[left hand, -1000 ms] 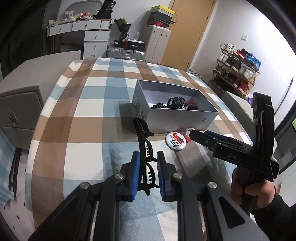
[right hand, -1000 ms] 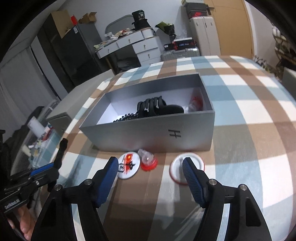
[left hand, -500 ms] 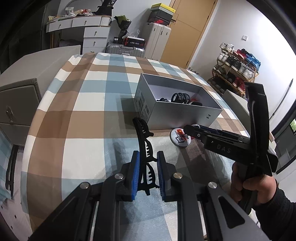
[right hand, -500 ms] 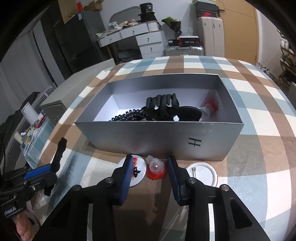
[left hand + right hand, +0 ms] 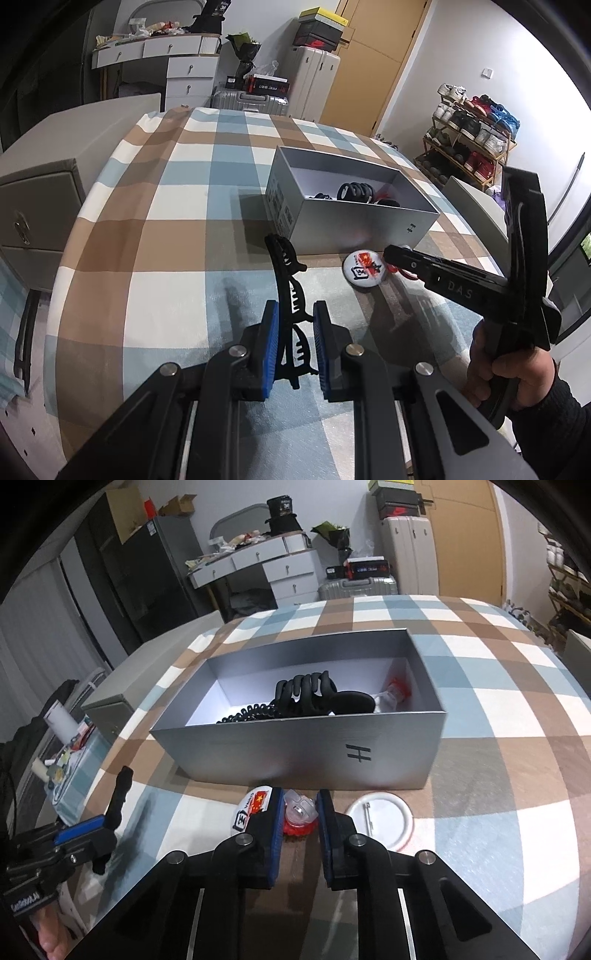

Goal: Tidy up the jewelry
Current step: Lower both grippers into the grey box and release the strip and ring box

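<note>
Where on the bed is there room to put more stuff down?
Bare checked cover runs left of the grey box and beyond it. In front of the box it is crowded: two badges and both claws.

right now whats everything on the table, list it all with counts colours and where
box: 1, silver-grey, open, mid table
claw clip: 1, black, inside the box
coil hair tie: 1, black, inside the box, left of the claw clip
oval clip: 1, black, inside the box, right of the claw clip
printed badge: 1, white with red, in front of the box
plain badge: 1, white, pin side up, in front of the box
red-based clear piece: 1, between the right tool's pads
long hair clip: 1, black, in the left tool
tablecloth: 1, brown, blue, white check
left tool: shut on the long hair clip
right tool: shut on the clear piece
</note>
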{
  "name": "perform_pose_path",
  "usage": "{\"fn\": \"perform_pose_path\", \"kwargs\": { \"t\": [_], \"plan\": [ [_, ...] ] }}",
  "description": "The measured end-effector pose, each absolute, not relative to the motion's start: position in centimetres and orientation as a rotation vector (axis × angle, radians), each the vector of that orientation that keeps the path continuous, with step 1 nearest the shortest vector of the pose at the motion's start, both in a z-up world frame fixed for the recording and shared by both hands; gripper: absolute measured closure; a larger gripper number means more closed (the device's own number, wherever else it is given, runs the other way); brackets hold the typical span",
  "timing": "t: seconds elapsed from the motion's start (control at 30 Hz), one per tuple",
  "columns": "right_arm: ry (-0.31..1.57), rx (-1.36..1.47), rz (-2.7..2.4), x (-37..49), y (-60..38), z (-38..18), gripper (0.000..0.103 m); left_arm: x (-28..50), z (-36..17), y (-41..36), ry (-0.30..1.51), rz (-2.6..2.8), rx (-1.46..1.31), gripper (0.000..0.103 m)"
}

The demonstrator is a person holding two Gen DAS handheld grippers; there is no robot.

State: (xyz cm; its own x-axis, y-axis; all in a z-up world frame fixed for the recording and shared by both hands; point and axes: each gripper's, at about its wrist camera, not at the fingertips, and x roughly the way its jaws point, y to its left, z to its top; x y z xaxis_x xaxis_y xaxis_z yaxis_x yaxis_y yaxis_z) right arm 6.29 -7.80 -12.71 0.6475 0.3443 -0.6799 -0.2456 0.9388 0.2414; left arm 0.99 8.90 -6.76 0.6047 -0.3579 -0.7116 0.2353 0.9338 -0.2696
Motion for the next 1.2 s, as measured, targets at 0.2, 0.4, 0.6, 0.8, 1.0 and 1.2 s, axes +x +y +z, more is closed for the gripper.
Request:
{"fn": "perform_pose_path", "kwargs": {
  "t": [0.2,0.4,0.6,0.8,1.0,1.2],
  "plan": [
    [0.788,0.177,0.332,5.3,-9.3,-12.5,0.087,0.5,-6.2,8.1,0.845,-0.344,-0.138,0.090],
    [0.747,0.207,0.332,3.8,-10.6,-11.7,0.087,0.2,-5.2,7.5,0.822,-0.338,-0.120,0.090],
    [0.661,0.210,0.363,2.9,-11.7,-9.1,0.087,1.4,-3.5,6.6,0.784,-0.347,-0.106,0.090],
    [0.575,0.206,0.423,3.8,-12.3,-5.4,0.087,4.4,-1.4,5.3,0.739,-0.350,-0.089,0.090],
    [0.532,0.210,0.475,6.0,-12.3,-3.0,0.087,7.8,-2.5,4.5,0.791,-0.364,-0.125,0.090],
    [0.583,0.210,0.504,9.5,-11.4,-3.5,0.087,9.7,-3.6,3.9,0.854,-0.406,-0.183,0.090]
  ]
}}
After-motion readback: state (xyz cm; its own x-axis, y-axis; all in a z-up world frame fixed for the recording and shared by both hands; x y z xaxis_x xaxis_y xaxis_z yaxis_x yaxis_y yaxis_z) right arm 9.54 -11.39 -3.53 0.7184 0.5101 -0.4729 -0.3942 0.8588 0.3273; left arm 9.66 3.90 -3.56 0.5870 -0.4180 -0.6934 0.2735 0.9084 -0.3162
